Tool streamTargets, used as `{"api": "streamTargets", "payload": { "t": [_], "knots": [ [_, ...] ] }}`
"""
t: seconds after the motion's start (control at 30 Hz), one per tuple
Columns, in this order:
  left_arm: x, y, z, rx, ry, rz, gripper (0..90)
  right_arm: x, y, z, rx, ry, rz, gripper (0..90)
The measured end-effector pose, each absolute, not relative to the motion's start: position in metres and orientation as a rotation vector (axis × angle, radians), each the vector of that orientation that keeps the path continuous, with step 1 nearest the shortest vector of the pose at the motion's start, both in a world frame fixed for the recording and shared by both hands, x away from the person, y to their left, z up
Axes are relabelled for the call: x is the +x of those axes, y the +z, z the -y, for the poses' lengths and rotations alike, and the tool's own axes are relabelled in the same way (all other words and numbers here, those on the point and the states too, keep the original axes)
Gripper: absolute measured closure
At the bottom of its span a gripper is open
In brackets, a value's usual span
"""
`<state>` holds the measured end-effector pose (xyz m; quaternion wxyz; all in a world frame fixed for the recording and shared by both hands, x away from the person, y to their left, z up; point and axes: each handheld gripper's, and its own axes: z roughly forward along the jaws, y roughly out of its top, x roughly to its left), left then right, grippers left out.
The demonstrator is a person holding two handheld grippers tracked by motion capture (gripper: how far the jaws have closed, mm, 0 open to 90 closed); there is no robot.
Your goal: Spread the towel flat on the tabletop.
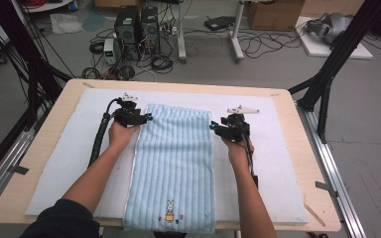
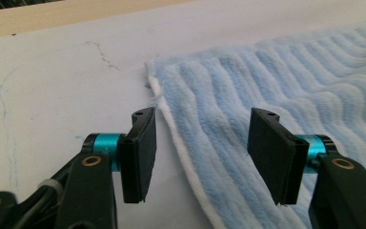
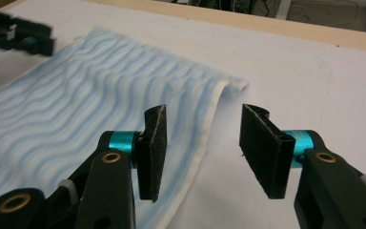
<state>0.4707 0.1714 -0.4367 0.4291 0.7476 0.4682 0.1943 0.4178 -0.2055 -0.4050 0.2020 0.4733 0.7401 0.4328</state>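
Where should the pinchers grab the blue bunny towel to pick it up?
Probably at the two far corners of the towel, along its white edge. It lies flat, so each gripper should slide in from its own side, left gripper and right gripper, and pinch the hem.

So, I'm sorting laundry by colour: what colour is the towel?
Light blue with wavy ribs and a white edge, on the towel, clearest in the left gripper view.

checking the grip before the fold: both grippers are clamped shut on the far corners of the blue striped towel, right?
Not quite. Both gripper views show the jaws of the left gripper and right gripper open, straddling the edges of the blue striped towel near its far corners, gripping nothing.
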Motion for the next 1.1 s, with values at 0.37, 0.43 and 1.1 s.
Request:
{"api": "streamTargets", "payload": {
  "t": [0.37,0.43,1.1],
  "knots": [
    [0.451,-0.436,-0.183,1.868,0.451,-1.128,41.6,0.49,-0.417,0.181,1.408,1.066,-2.101,47.6],
    [0.449,-0.436,-0.187,1.867,0.441,-1.143,42.6,0.496,-0.422,0.174,1.401,1.038,-2.137,47.3],
    [0.432,-0.431,-0.2,1.844,0.474,-1.189,42.3,0.512,-0.435,0.163,1.399,0.976,-1.976,56.0]
  ]
}}
